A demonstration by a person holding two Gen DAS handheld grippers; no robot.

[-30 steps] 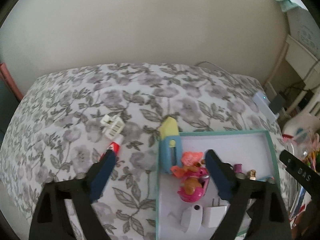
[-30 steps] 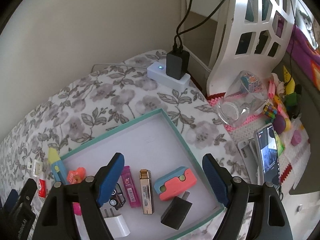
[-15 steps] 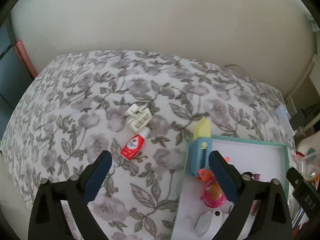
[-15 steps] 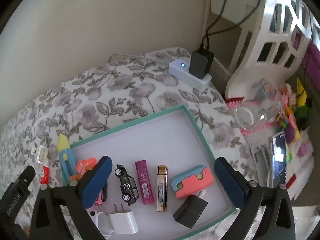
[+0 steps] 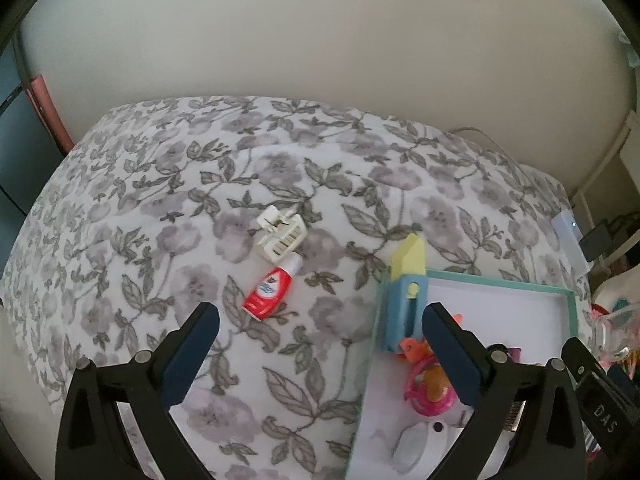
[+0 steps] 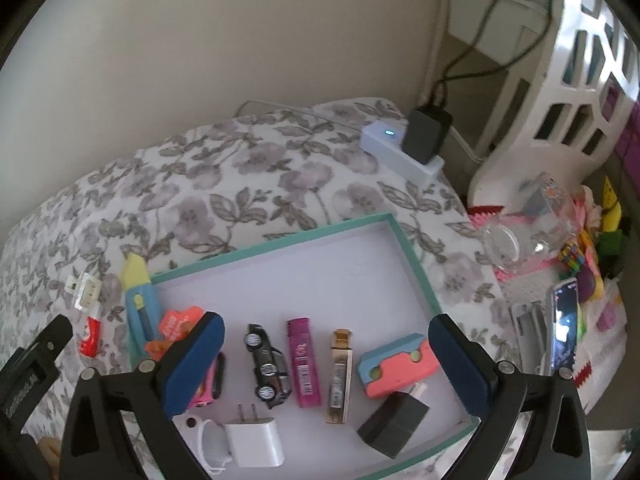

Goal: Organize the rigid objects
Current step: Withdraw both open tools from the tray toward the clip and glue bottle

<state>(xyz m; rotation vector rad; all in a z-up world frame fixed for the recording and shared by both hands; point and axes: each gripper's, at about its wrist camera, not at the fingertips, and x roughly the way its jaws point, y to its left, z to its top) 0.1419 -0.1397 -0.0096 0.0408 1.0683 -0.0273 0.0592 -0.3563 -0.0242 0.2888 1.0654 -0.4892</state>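
Left gripper (image 5: 320, 344) hanging spread, empty | right gripper (image 6: 326, 360) gaping over teal-rimmed white tray (image 6: 412, 248) | I'm eyeing small red plastic bottle (image 5: 271, 290) at 11 o'clock, touching cream plastic clip (image 5: 280, 234) | risk: snagging both on soft floral quilt (image 5: 160, 184).

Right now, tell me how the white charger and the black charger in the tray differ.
The white charger is pale and lies with two thin prongs pointing toward the tray's far side; the black charger is dark, bulkier-looking, with a whitish plug end showing. The white one sits left, the black one right. Both lie inside the teal-rimmed tray.
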